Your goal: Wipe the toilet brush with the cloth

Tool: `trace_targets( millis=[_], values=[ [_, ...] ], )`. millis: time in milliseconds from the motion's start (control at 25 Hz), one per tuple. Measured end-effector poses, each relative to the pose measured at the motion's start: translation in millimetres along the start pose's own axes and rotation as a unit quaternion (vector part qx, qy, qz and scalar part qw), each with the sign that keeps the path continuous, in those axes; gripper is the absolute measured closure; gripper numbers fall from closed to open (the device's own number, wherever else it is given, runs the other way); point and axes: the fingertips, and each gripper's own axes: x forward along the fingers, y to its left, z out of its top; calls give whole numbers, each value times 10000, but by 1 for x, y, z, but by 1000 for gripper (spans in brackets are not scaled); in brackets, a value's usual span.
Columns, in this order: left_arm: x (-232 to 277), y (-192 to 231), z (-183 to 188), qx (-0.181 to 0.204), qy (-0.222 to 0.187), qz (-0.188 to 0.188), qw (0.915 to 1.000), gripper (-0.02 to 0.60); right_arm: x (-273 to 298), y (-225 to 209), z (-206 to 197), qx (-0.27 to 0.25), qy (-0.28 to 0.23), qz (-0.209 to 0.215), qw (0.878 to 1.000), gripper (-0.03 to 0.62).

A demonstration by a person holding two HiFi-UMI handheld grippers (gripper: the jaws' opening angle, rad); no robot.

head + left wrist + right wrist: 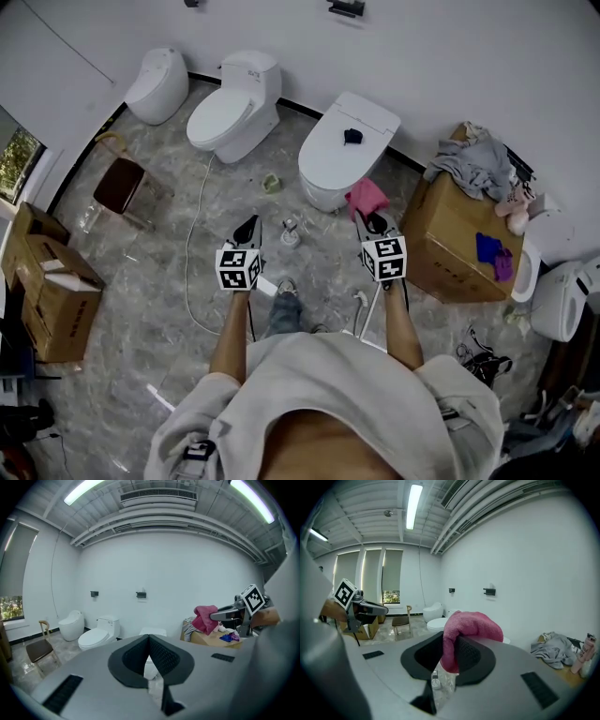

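Note:
My right gripper (365, 218) is shut on a pink cloth (366, 195), which bunches over its tips and hangs down between the jaws in the right gripper view (469, 624). My left gripper (248, 226) is shut with nothing in it; its jaws meet at the tip (149, 638). Both are held up side by side, above the floor. A small white toilet brush in its holder (290, 232) stands on the marble floor between and below them, and shows faintly under the right jaws (436, 681). The left gripper view shows the right gripper (224, 615) carrying the cloth (205, 618).
Three white toilets (232, 114) (157, 84) (343, 150) stand along the far wall. On the right is a cardboard box (455, 239) with clothes piled on it. A chair (118, 185) and more boxes (52, 295) are at the left. A cable (191, 267) runs across the floor.

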Motion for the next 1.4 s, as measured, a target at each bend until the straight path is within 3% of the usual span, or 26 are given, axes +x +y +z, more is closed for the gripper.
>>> trace_targets(
  millis=[600,1400],
  values=[
    [-41,-28,2,193,-138,102,9997,563,-65,-1,-14,-18,-82,-229,9997,511],
    [-40,-55,2,219,-182,129,9995,563,-80,-20,-17,-35,-157,-203,9997,511]
  ],
)
